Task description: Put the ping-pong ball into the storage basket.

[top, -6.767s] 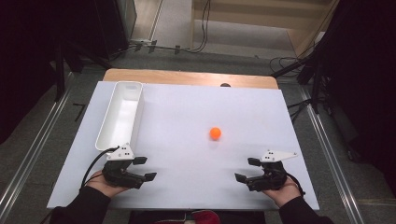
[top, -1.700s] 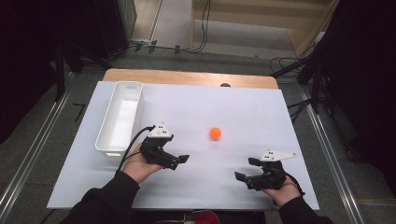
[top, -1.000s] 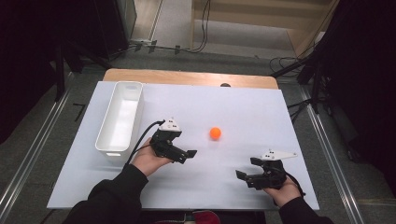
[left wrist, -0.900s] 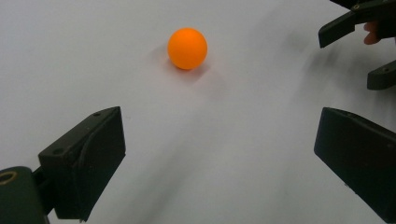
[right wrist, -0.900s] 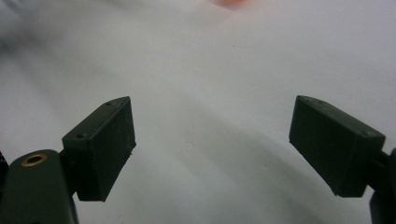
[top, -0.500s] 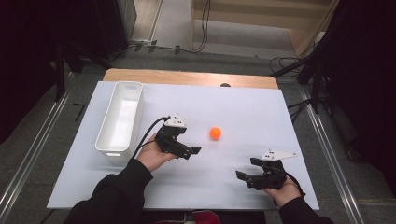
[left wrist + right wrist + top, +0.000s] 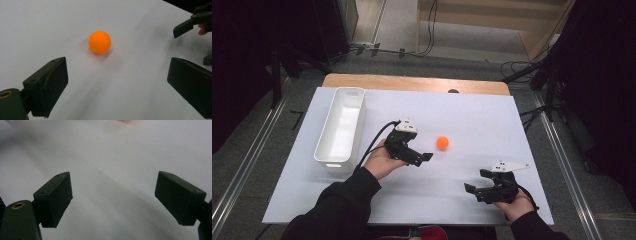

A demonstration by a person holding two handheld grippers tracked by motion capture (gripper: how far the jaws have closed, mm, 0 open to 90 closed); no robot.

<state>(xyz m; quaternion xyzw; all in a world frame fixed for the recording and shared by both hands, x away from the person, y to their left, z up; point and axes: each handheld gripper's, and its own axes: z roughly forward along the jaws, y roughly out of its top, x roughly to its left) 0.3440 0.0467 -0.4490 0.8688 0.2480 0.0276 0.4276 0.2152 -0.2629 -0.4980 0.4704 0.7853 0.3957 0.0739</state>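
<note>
Approach step: my left gripper point(image 7: 424, 157), jaws spread, sits just short of the small orange ball point(image 7: 99, 42) on the white tabletop point(image 7: 512, 130). Next I judge: advance, straddle, close. My right gripper point(image 7: 475, 181) rests apart, jaws spread.

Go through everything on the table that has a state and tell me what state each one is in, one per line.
Orange ball: loose on the white table, untouched, just ahead of the left tongs.
Left tongs: open, jaws wide apart, empty, aimed at the ball.
Right tongs: open, empty, held low near the table's near edge.
White bin: upright, empty, at the table's left side.
</note>
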